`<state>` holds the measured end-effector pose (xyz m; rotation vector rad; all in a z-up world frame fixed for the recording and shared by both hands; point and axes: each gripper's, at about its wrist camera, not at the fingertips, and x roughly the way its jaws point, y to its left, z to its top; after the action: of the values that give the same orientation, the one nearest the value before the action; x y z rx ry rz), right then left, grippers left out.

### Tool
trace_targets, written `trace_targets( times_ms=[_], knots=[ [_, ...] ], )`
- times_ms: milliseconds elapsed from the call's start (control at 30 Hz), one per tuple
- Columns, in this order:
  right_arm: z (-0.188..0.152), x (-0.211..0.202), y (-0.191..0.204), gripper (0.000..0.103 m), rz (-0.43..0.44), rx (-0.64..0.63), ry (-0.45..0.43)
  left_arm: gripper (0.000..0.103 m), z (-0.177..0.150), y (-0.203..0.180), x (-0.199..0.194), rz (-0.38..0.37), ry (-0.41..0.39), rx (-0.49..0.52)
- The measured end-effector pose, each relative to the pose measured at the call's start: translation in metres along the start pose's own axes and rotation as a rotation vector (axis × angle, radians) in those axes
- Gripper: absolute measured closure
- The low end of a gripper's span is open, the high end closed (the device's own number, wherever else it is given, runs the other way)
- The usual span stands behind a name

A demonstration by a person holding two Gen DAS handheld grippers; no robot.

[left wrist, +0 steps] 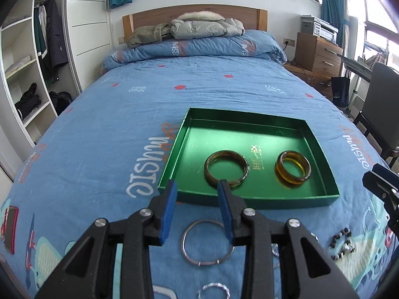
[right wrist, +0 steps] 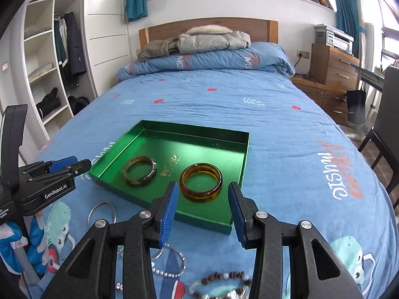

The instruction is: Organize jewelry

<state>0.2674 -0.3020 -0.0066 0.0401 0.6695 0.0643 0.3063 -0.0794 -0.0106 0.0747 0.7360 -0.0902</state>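
Green metal tray (left wrist: 321, 149) sits on the blue bedspread (left wrist: 99, 129) with two thick bangles lying flat inside, a dark mottled one (left wrist: 226, 173) to the left and an amber one (left wrist: 292, 173) to the right, well apart from each other. Both grippers hang above the tray's near edge with nothing in them: the left gripper (left wrist: 197, 186) has its jaws parted and bare, and the right gripper (right wrist: 203, 194) likewise stands open and empty, the amber bangle (right wrist: 201, 185) showing between its fingers but lying in the tray beyond them.

On the bedspread nearer the person wait a thin silver bangle (left wrist: 208, 243), a beaded bracelet (left wrist: 343, 245), a sparkly chain bracelet (right wrist: 172, 264) and a few small silver pieces (too cropped to name).

Judging by this, the trouble lies in the pieces left. The thin silver bangle lies flat on soft cloth, so fingers may pinch bedspread with it or slide off the wire. The beaded bracelet is limp and may dangle, snag on the tray's wall or drop short. Its neighbours lie close, so a careless grab could drag two at once. A heavy landing could also knock the bangles already placed, or tip the light tray on the yielding mattress.
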Motion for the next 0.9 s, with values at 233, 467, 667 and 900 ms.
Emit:
trace_targets(
  times_ms=[233,467,667,900],
  knots=[
    [-0.041,-0.074,0.005,0.062,0.018,0.006,-0.021,0.071,-0.043,0.001,-0.081,0.009,-0.035,0.012],
    [-0.081,-0.135,0.0,0.062,0.005,0.015,-0.027,0.071,-0.081,-0.003,-0.156,0.028,-0.091,0.036],
    [-0.11,-0.178,0.0,0.06,0.0,0.025,-0.047,0.063,-0.114,0.003,-0.194,0.007,-0.1,0.038],
    [-0.138,-0.204,-0.007,0.058,-0.005,0.052,-0.061,0.063,-0.156,0.016,-0.187,-0.086,-0.029,0.03]
  ],
)
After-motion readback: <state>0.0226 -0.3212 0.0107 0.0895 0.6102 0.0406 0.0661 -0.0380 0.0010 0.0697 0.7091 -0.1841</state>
